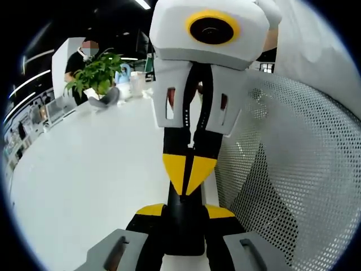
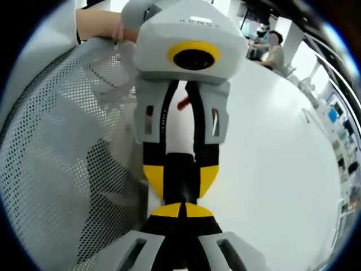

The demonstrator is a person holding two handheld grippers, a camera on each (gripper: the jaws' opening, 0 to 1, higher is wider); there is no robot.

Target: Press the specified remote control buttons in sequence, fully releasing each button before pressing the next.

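Observation:
A black remote control [image 1: 183, 228] stands between the yellow-tipped jaws of my left gripper [image 1: 185, 212], which is shut on its sides. My right gripper [image 1: 189, 172] comes in from above, its two yellow tips pressed together into one point that touches the remote's upper end. In the right gripper view my right gripper [image 2: 183, 210] rises from the bottom, shut, with its tips against the remote [image 2: 180, 169]. The left gripper [image 2: 180, 178] faces it and clamps the remote from both sides. The remote's buttons are hidden.
A white table [image 1: 84, 169] lies under both grippers. A white mesh chair back [image 1: 293, 169] stands close beside them and is the mesh chair back [image 2: 62, 147] in the right gripper view. A potted plant [image 1: 96, 73] and a person [image 1: 79, 56] are at the table's far end. A hand [image 2: 98, 25] shows above the mesh.

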